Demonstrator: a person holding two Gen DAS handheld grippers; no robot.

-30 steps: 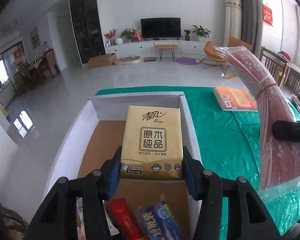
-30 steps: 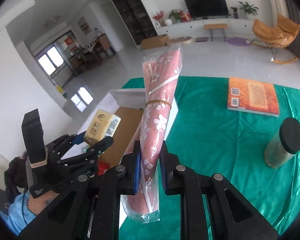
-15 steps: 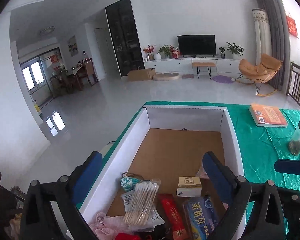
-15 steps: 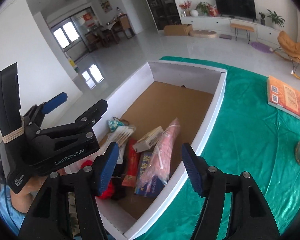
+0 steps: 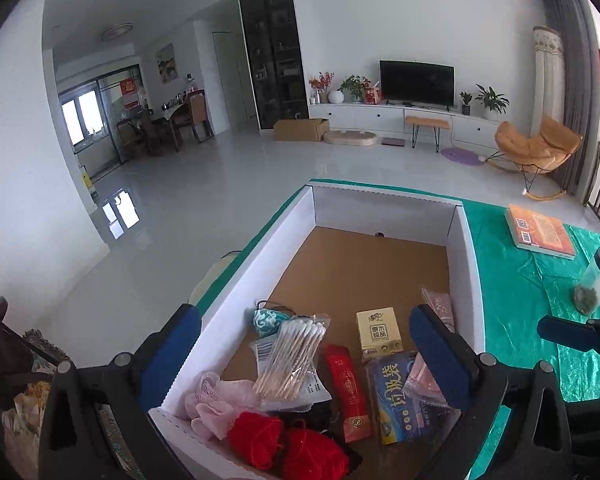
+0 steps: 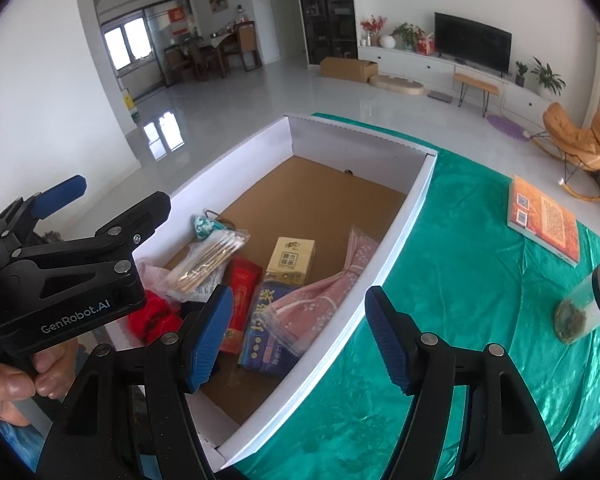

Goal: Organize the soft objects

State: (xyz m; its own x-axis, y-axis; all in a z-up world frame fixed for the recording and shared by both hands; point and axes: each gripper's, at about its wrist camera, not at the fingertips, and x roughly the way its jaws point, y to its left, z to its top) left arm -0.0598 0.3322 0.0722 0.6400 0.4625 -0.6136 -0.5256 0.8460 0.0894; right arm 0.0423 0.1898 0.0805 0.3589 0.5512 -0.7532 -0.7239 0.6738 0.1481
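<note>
My left gripper (image 5: pixel 304 356) and right gripper (image 6: pixel 298 338) both hover with fingers spread wide and holding nothing, the tissue pack (image 5: pixel 379 333) lying between my left fingers' tips inside the box (image 5: pixel 466 264), the pink wrapped roll (image 6: pixel 324 300) just beyond my right fingers.

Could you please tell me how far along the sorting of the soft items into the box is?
Done: tissue pack and pink roll lie in the box. In hand: nothing; left gripper and right gripper are open. Left: only a book and jar outside.
</note>
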